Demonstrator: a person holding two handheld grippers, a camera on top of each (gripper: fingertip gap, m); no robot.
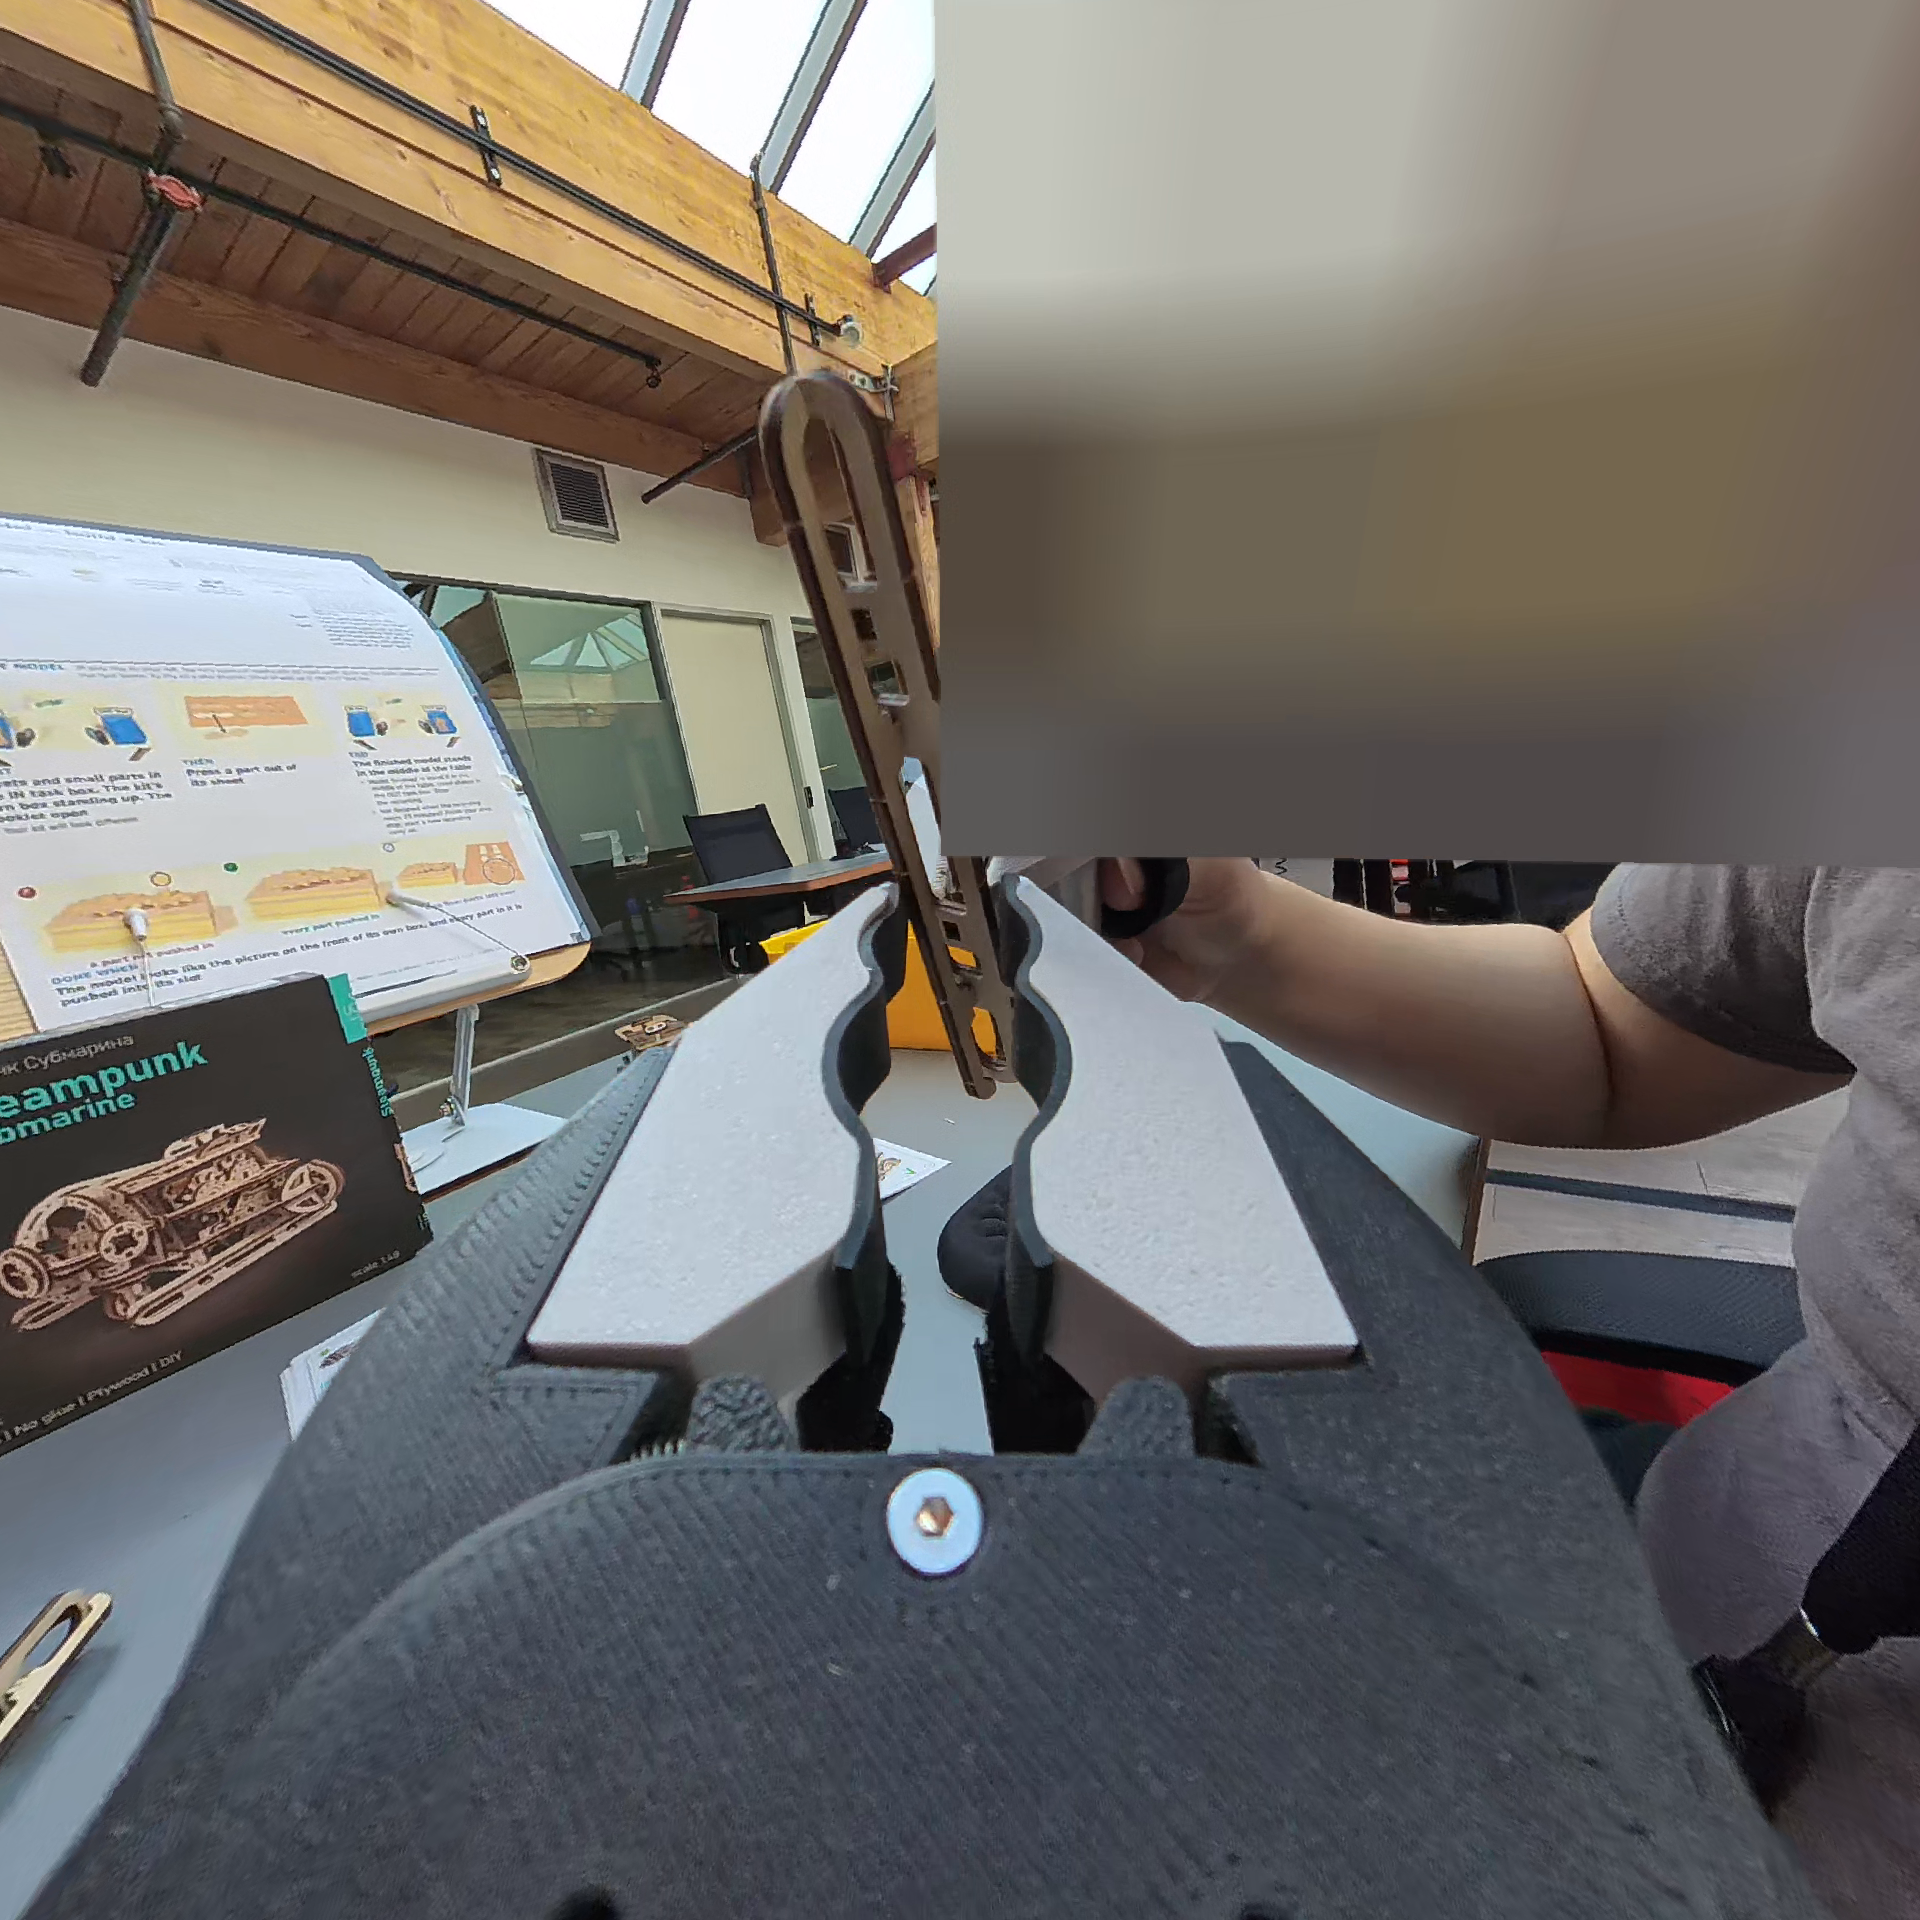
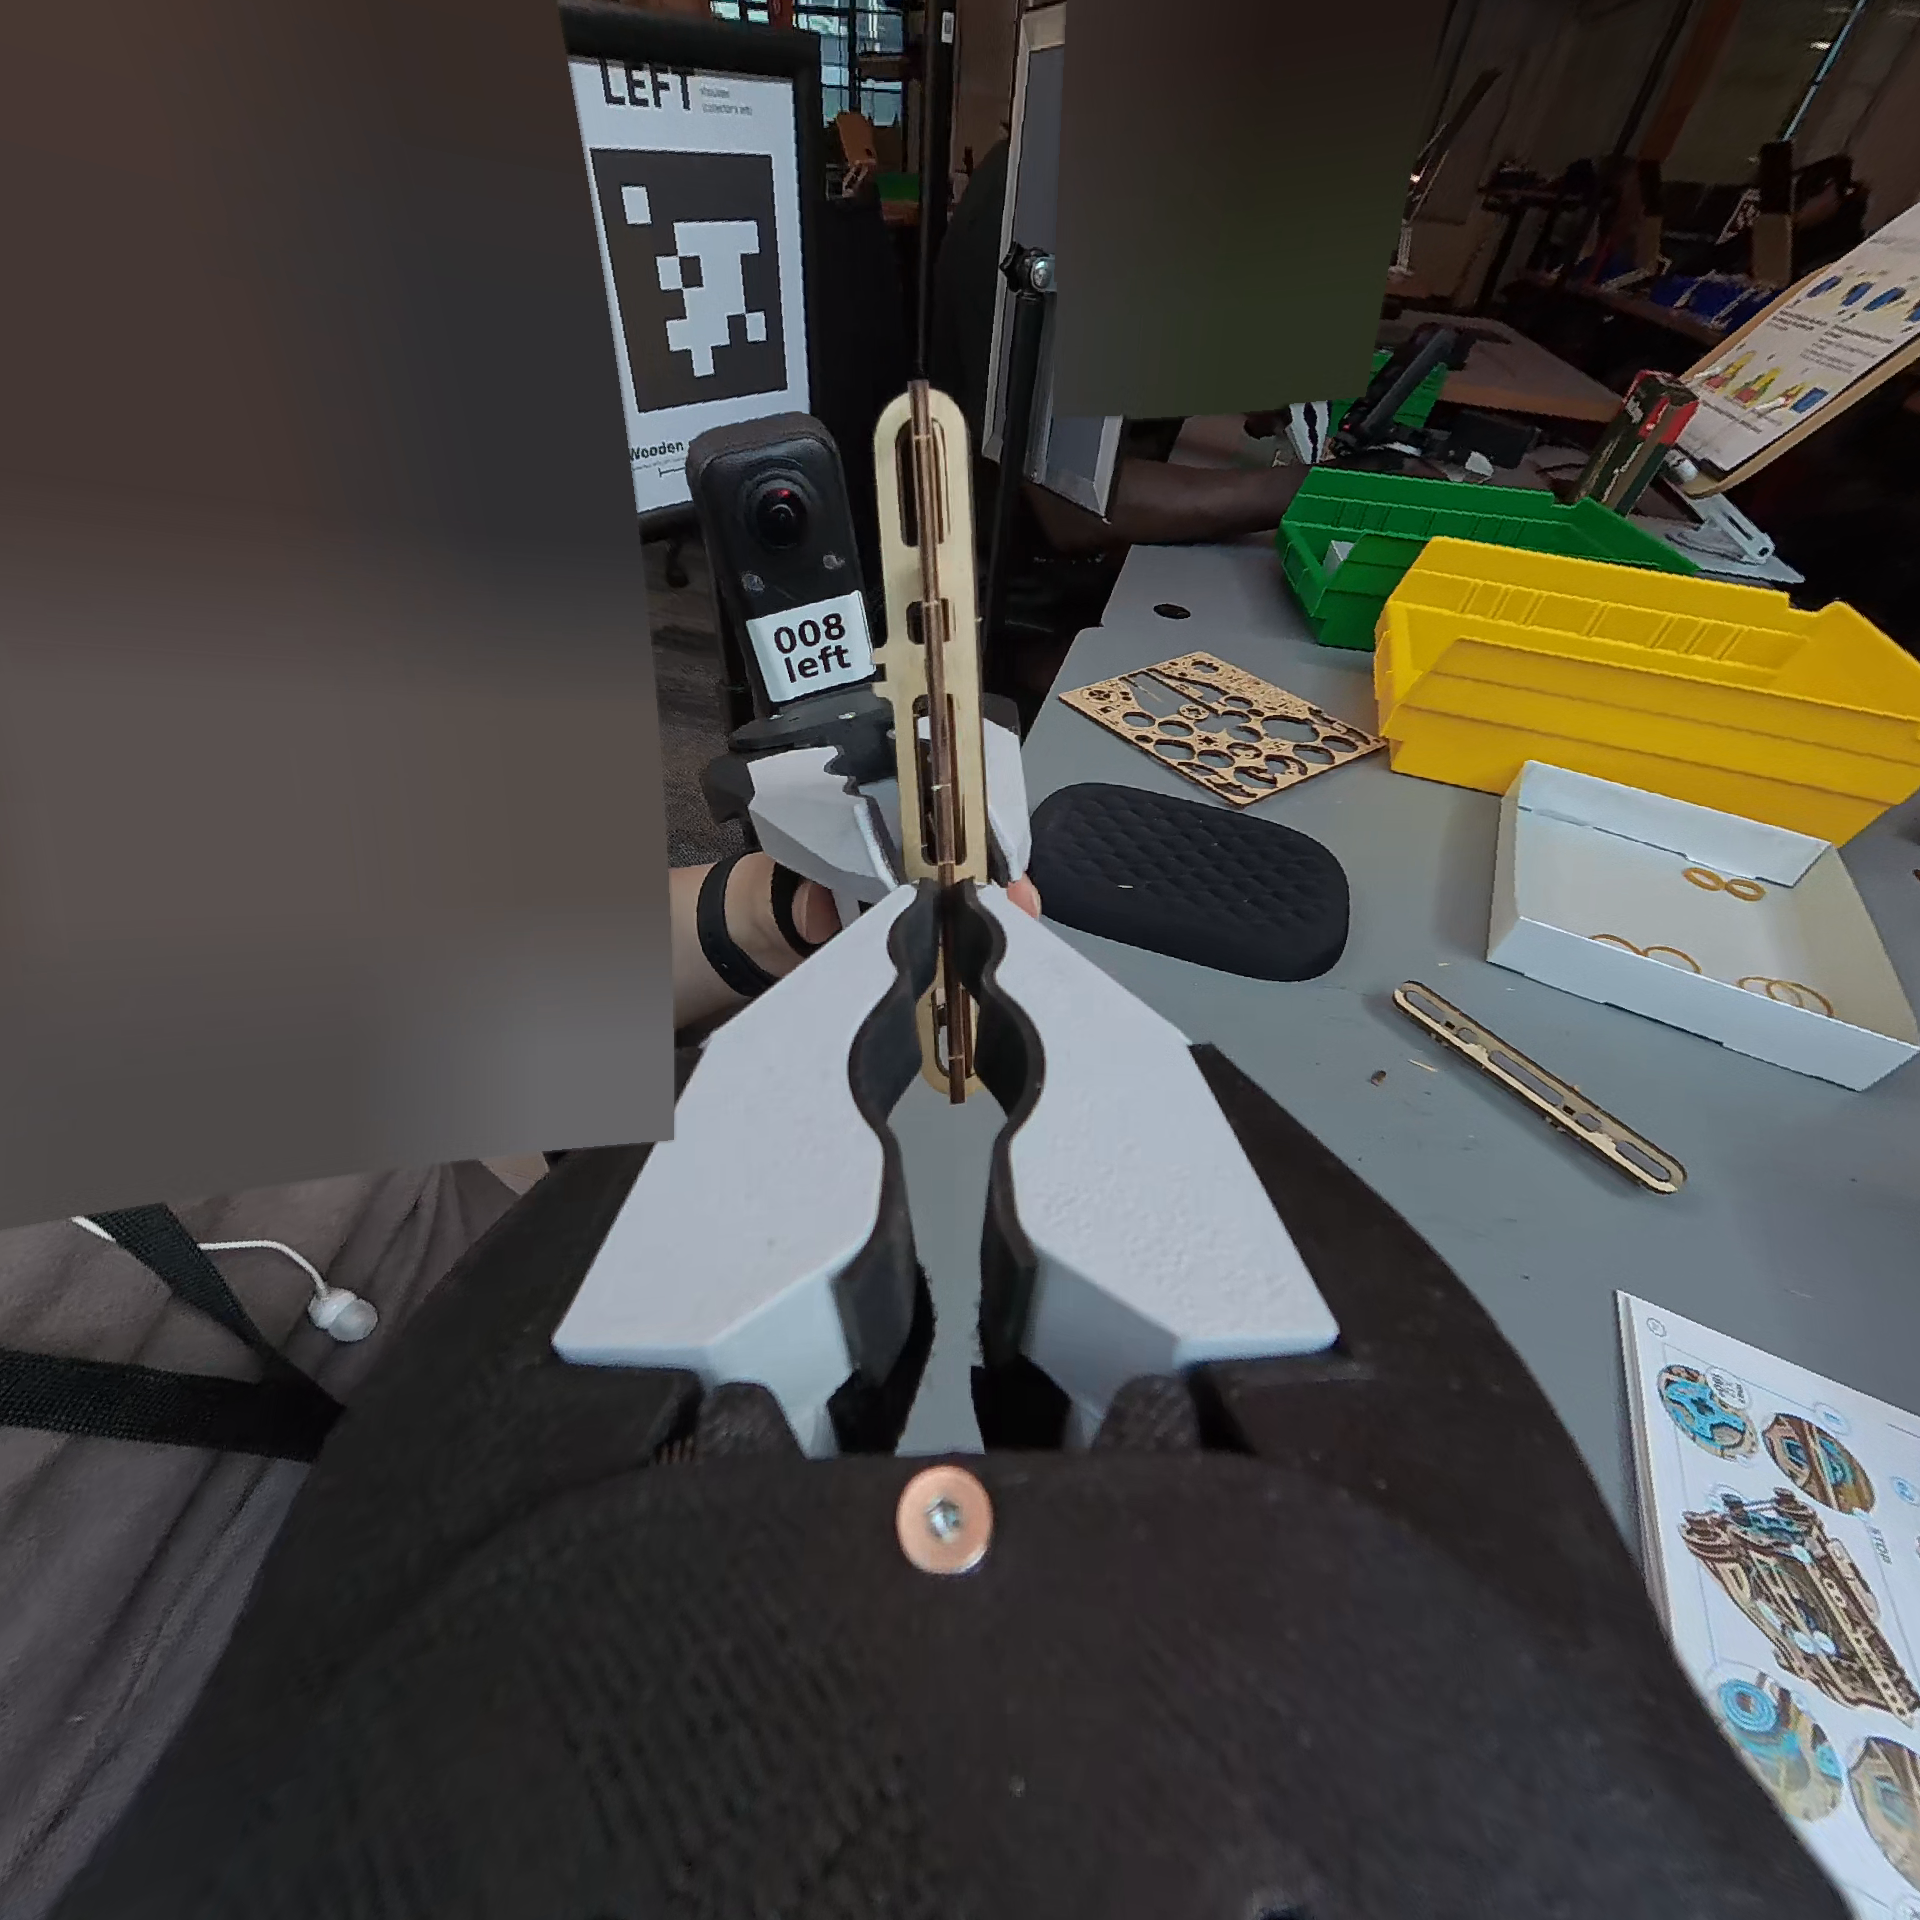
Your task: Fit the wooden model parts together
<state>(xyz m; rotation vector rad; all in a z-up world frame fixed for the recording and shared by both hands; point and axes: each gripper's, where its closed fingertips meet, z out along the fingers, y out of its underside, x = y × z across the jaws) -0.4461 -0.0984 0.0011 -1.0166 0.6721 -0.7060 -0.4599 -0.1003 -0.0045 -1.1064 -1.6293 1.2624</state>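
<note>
Holding one long wooden strip (image 2: 928, 665) upright in the middle of the frame, the right gripper (image 2: 948, 894) pinches its low end. The left gripper (image 1: 948, 894) clamps the same strip too. One more strip (image 2: 1538, 1086) lies on the grey table (image 2: 1403, 1226) at right, near two bins, one yellow (image 2: 1642, 686) and one green (image 2: 1455, 540).

Print on black box (image 1: 187, 1174), camera sticker (image 2: 812, 646), poster (image 2: 691, 260)

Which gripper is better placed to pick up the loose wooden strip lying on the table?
Probably right: the loose strip lies on its side of the table. Both grippers grip the slotted piece, so one must release.
</note>
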